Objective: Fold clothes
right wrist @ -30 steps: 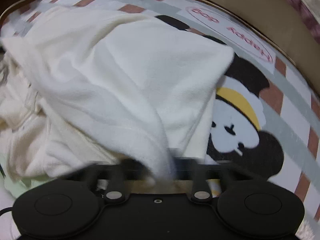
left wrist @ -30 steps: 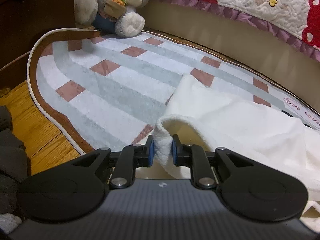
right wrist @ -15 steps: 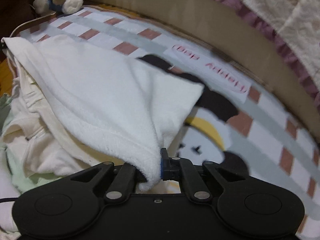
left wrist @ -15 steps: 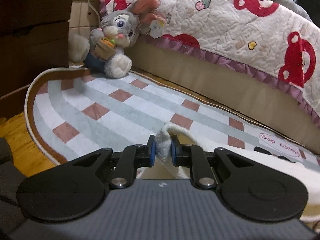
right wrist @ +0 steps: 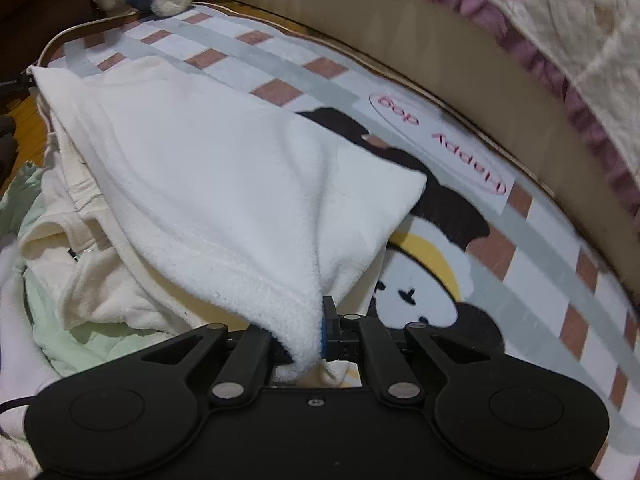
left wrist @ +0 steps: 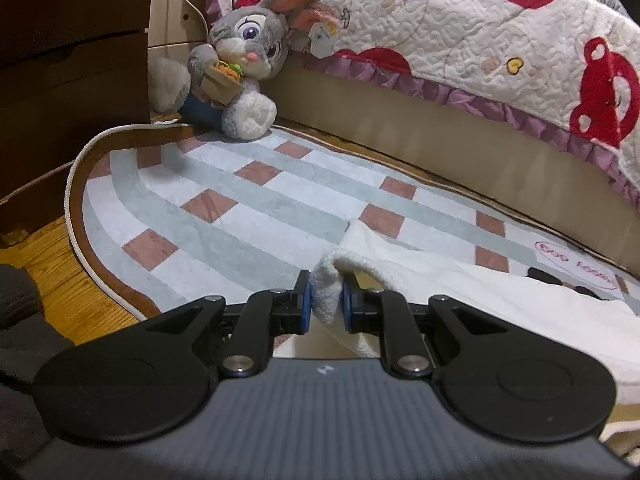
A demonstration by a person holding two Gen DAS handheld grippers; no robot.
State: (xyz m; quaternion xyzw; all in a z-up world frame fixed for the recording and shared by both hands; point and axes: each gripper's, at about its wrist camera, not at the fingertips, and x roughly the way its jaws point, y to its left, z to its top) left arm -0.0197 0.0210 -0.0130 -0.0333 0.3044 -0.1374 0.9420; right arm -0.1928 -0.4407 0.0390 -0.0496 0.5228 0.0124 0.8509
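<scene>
A white fleece garment [right wrist: 224, 184] hangs stretched between my two grippers above the patterned rug [left wrist: 248, 200]. My left gripper [left wrist: 325, 303] is shut on one corner of it; the fleece [left wrist: 480, 292] trails off to the right in the left wrist view. My right gripper [right wrist: 308, 340] is shut on another corner, and the cloth drapes away to the upper left, covering the left finger. The far edge of the garment rests on the rug [right wrist: 532, 248].
A pile of cream and pale green clothes [right wrist: 68, 264] lies at the left under the fleece. A plush rabbit [left wrist: 240, 76] sits at the rug's far corner by a dark cabinet [left wrist: 72, 80]. A bed with a quilt [left wrist: 500, 40] borders the rug. Wooden floor [left wrist: 52, 276] shows left.
Both grippers have lifted and tilted up with the garment still held, so more of the bed and rabbit show. The fleece is drawn tighter between them.
</scene>
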